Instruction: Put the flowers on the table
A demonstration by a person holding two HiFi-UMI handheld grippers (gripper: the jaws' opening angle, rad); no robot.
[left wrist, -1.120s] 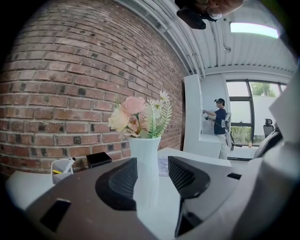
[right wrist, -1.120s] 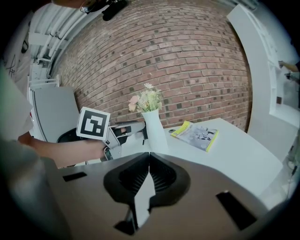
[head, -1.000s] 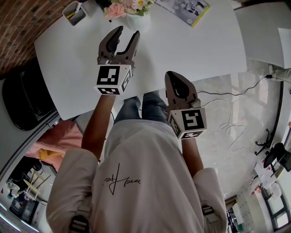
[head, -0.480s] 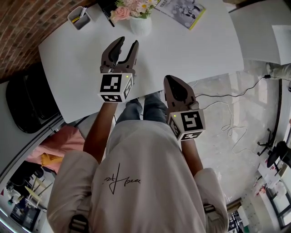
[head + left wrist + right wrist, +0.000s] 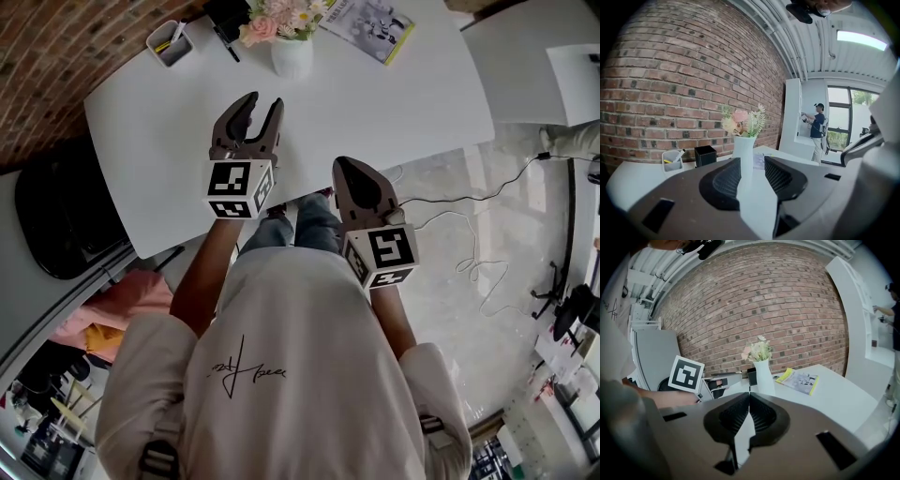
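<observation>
Left gripper point(image 5: 264, 99): I hold it over the white rectangular tabletop point(image 5: 159, 141); its jaws stand apart and have just been narrowing, with nothing between them.
Right gripper point(image 5: 345, 167): I hold it at the table's near edge, jaws together and empty.
Flowers: the pink and cream bouquet point(image 5: 279, 13) stands in a white narrow-necked vase point(image 5: 292, 56), upright at the table's far side, well apart from both grippers.
Neighbours: black box point(image 5: 225, 13) and grey pen cup point(image 5: 169, 43) beside the vase; yellow-edged booklet point(image 5: 371, 26) on its other side.

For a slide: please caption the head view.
Left gripper, empty jaws apart but just closing, and shut right gripper face the vase of flowers standing on the white table.
</observation>
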